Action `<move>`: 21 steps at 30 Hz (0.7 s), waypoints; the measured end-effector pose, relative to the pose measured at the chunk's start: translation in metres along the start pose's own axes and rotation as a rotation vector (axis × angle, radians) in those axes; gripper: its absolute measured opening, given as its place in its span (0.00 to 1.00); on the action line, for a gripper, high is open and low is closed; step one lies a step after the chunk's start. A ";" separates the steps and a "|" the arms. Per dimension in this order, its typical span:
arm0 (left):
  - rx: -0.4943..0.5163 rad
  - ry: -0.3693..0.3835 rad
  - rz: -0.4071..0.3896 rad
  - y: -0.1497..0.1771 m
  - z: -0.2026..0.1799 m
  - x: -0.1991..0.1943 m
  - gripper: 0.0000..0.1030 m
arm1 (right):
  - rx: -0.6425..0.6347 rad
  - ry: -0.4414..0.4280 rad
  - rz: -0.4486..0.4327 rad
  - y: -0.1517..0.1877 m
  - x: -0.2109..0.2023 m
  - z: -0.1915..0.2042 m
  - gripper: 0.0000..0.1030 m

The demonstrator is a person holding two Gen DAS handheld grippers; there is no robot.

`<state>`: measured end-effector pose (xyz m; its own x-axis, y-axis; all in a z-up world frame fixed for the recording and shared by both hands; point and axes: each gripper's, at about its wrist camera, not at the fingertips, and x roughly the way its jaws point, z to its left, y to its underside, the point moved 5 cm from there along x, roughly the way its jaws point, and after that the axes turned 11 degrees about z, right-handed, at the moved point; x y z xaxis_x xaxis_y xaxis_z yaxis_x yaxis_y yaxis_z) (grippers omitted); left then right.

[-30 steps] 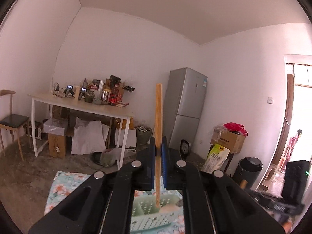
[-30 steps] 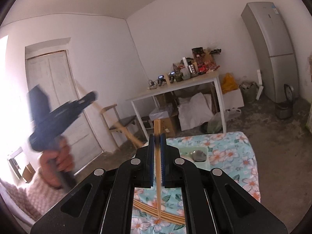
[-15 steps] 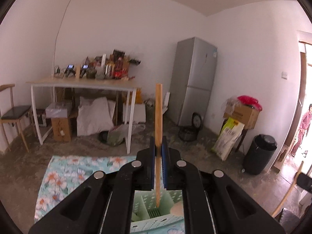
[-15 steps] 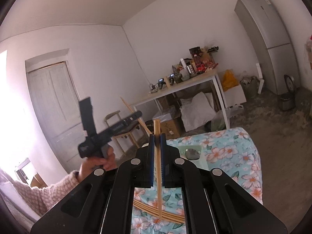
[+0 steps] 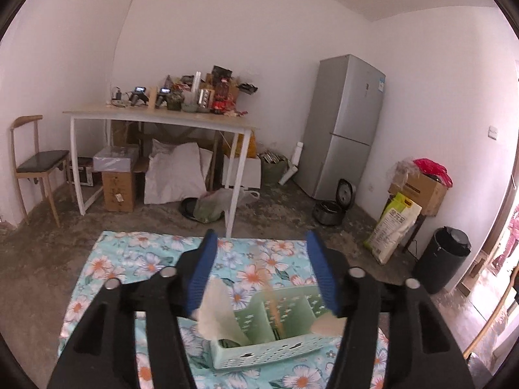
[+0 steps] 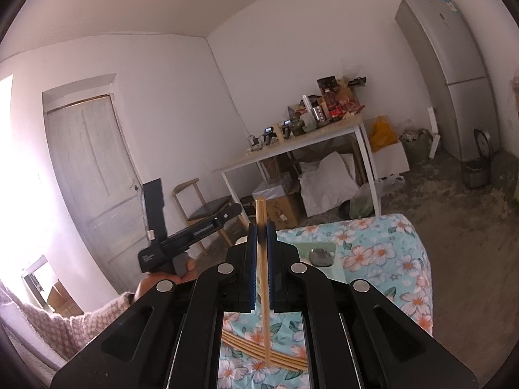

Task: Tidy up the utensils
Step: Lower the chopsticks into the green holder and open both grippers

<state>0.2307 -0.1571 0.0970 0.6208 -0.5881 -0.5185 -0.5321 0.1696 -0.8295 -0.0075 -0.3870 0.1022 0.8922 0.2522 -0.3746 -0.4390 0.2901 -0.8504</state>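
Note:
My left gripper (image 5: pixel 261 270) is open above a pale green divided utensil basket (image 5: pixel 275 350) on the floral cloth (image 5: pixel 136 253). A blurred wooden chopstick (image 5: pixel 274 311) stands in the basket's middle slot, free of the jaws. White spoon ends (image 5: pixel 215 314) stick out of the basket. My right gripper (image 6: pixel 262 265) is shut on another wooden chopstick (image 6: pixel 262 259), held upright. Several more chopsticks (image 6: pixel 259 351) lie on the cloth below it. The left gripper body also shows in the right wrist view (image 6: pixel 181 233), held in a hand.
A white table (image 5: pixel 162 120) piled with clutter stands behind, with boxes and bags under it. A wooden chair (image 5: pixel 32 162) is at left, a grey fridge (image 5: pixel 347 129) at right, a black bin (image 5: pixel 444 259) near the doorway. A small grey object (image 6: pixel 319 256) lies on the cloth.
My left gripper opened and let go of its chopstick, which dropped into the basket. The left view tilted downward. My right gripper still holds its chopstick.

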 end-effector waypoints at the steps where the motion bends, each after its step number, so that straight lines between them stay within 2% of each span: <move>1: -0.004 -0.001 -0.004 0.000 0.002 -0.004 0.60 | -0.006 0.000 -0.003 -0.003 0.000 0.001 0.04; 6: -0.033 0.002 -0.025 0.011 0.017 -0.039 0.73 | -0.042 -0.028 -0.048 -0.037 -0.002 0.006 0.04; 8: -0.032 0.003 -0.025 0.021 0.024 -0.052 0.80 | -0.058 -0.035 -0.071 -0.057 0.000 0.007 0.04; 12: -0.034 -0.002 -0.007 0.047 0.035 -0.070 0.87 | -0.076 -0.047 -0.121 -0.091 0.006 0.007 0.04; 17: -0.044 -0.033 0.072 0.097 0.051 -0.076 0.93 | -0.064 -0.041 -0.166 -0.124 0.025 0.004 0.04; 21: -0.063 -0.061 0.149 0.135 0.060 -0.068 0.94 | -0.030 -0.020 -0.161 -0.134 0.054 -0.003 0.04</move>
<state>0.1513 -0.0466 0.0079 0.5652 -0.5111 -0.6476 -0.6543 0.2004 -0.7292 0.1000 -0.4151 0.1944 0.9484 0.2231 -0.2251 -0.2867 0.3010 -0.9095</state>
